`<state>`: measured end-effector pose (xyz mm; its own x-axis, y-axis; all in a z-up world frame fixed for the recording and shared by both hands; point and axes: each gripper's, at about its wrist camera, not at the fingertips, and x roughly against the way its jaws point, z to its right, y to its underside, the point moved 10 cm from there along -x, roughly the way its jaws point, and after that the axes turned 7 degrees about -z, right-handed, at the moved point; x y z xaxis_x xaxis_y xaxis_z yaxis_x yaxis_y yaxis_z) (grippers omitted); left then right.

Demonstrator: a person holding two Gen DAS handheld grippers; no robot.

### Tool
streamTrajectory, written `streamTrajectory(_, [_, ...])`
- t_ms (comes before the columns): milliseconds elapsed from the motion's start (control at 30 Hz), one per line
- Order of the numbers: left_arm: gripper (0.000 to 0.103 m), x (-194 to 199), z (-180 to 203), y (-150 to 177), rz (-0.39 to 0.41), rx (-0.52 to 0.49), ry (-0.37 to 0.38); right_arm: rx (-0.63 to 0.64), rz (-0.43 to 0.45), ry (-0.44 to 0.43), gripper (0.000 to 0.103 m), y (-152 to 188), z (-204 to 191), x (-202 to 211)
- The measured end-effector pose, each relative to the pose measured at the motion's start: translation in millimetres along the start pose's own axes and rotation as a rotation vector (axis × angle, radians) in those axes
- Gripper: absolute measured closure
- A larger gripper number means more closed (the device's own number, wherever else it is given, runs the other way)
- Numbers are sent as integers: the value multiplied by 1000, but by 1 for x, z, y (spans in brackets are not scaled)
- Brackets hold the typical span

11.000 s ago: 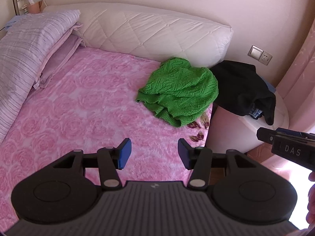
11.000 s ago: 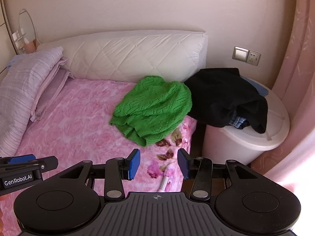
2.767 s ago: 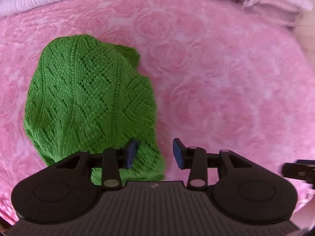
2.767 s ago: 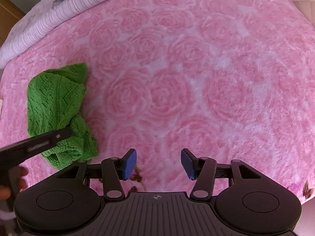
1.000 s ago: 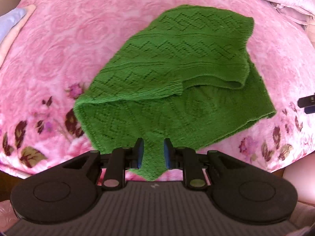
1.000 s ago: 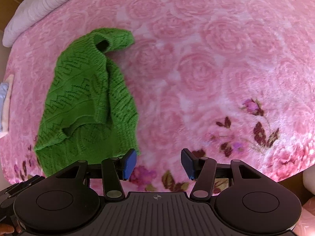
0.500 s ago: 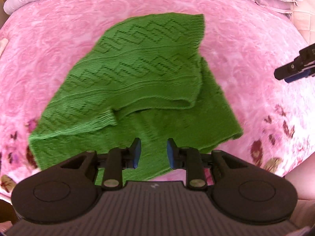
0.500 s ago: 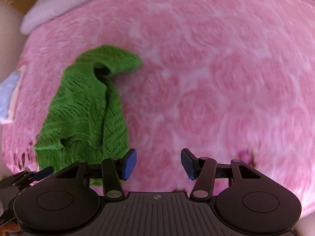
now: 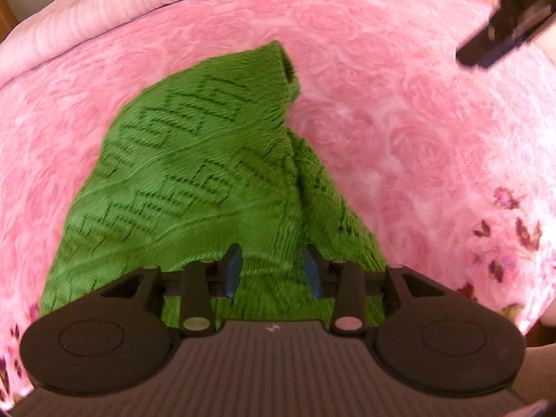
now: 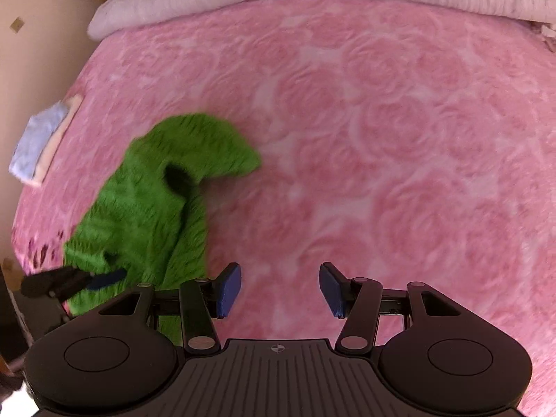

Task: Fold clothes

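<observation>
Sweater's been dragged from the bed's far corner to mid-blanket, and my left gripper (image 9: 272,271) is letting go.

L jaws opening, green knit sweater (image 9: 194,187) under and between the pads, no longer pinched. R gripper (image 10: 279,290) apart, empty, over bare pink rose blanket (image 10: 399,132) just right of the sweater. Sweater lies bunched, one sleeve opening up top, part doubled over itself. Progress, my guess: early, only moved into place; spreading flat and all folds left. No readable writing or brand now; too blurred.
</observation>
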<state>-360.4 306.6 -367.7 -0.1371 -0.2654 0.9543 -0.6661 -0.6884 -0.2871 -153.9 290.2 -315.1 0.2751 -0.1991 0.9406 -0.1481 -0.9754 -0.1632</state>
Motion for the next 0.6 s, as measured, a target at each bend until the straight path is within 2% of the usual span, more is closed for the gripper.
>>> streamTrajectory(67, [70, -12, 0, -6, -10, -31, -12, -27, 2, 3, 49, -4, 7, 0])
streamTrajectory(100, [89, -17, -1, -7, -13, -47, -10, -42, -3, 3, 49, -6, 10, -1])
streamTrajectory(133, [95, -22, -2, -9, -17, -63, -8, -53, -13, 4, 49, -6, 12, -3])
streamTrajectory(233, [96, -1, -45, -28, 41, 6, -44, -69, -38, 4, 49, -5, 11, -9])
streamTrajectory(300, [96, 35, -108, -53, 141, 91, -138, -71, -46, -2, 49, -7, 7, -12])
streamTrajectory(367, [96, 76, -187, -77, 238, 195, -238, -75, -50, -5, 49, -9, -1, -16])
streamTrajectory(433, [96, 114, -279, -98, 318, 301, -378, -79, -50, -10, 49, -12, -11, -20])
streamTrajectory(533, [95, 125, -384, -105, 283, 398, -504, -78, -49, -31, 49, -17, -32, -28])
streamTrajectory(600, [91, 121, -430, -87, 221, 515, -535, -66, -58, -39, 49, -18, -48, -35])
